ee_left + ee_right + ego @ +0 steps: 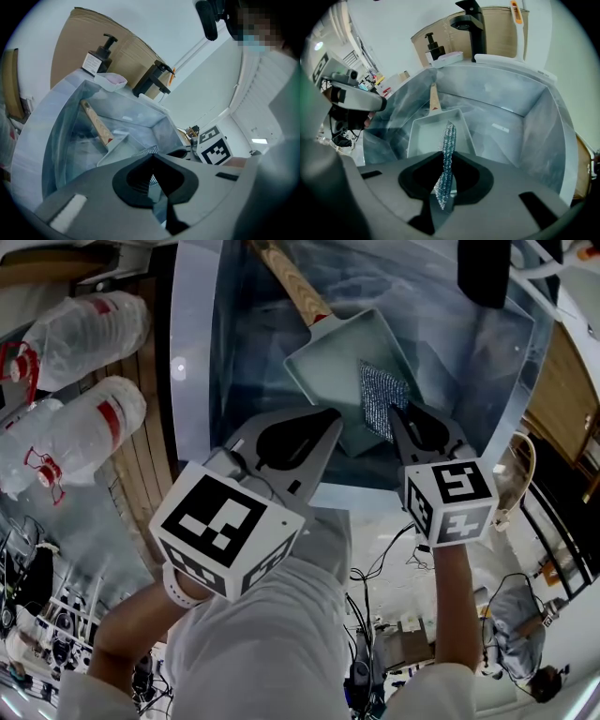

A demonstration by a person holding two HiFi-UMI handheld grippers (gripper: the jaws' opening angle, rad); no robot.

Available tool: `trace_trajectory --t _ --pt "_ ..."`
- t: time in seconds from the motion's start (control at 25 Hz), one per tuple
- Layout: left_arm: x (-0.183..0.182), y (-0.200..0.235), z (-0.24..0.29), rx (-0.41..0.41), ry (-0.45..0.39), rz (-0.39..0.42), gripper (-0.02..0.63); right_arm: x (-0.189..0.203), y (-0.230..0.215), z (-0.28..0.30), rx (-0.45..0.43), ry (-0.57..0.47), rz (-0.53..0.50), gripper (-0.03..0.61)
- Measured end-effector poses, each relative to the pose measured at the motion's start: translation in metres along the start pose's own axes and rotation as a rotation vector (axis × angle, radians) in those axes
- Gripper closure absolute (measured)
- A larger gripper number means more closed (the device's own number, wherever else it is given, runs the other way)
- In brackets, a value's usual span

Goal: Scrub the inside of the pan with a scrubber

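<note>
A pale square pan (328, 362) with a wooden handle (291, 282) lies in the steel sink (225, 352). My right gripper (396, 412) is shut on a silver mesh scrubber (382, 397), which hangs over the pan's right half. In the right gripper view the scrubber (449, 140) stands on edge between the jaws of the right gripper (446, 157), above the pan (426, 136). My left gripper (333, 416) hovers at the pan's near edge, with its jaws shut. In the left gripper view the left gripper (152, 157) holds nothing and the pan (117, 150) lies just beyond.
Two plastic bottles (89, 329) (75, 432) lie on the wooden counter left of the sink. A black faucet (476, 28), a soap dispenser (433, 49) and a pink dish (447, 58) stand on the far rim. The sink walls close in on all sides.
</note>
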State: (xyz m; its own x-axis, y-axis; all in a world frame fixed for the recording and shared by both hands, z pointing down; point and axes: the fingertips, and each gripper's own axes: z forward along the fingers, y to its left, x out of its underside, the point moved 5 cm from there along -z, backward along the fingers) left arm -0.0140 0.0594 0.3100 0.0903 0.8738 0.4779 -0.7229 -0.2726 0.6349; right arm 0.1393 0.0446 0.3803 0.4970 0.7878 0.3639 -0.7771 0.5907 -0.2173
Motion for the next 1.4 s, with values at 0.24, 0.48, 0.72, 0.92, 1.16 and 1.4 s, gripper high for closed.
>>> trace_trajectory --t 0.24,0.48,0.72,0.92,1.16,1.4 --pt "0.0 -0.001 -0.001 -0.001 -0.005 -0.001 0.609 -0.009 -0.022 -0.003 0.075 0.002 -0.069 0.522" --pt "0.0 0.0 -0.003 -0.003 -0.008 -0.008 0.609 -0.021 -0.033 -0.01 0.162 0.004 -0.201 0.522" --pt "0.001 -0.001 -0.002 -0.004 -0.012 -0.011 0.609 -0.027 -0.024 -0.006 0.229 0.017 -0.401 0.522" --pt "0.0 0.001 -0.004 -0.005 -0.016 -0.014 0.609 -0.031 -0.019 0.0 0.276 0.052 -0.47 0.522" --pt "0.002 0.005 -0.007 -0.013 -0.021 -0.021 0.609 -0.035 -0.017 0.009 0.289 0.106 -0.489 0.522" --pt "0.001 0.009 -0.01 -0.016 -0.031 -0.031 0.609 -0.042 -0.017 0.019 0.302 0.133 -0.482 0.522"
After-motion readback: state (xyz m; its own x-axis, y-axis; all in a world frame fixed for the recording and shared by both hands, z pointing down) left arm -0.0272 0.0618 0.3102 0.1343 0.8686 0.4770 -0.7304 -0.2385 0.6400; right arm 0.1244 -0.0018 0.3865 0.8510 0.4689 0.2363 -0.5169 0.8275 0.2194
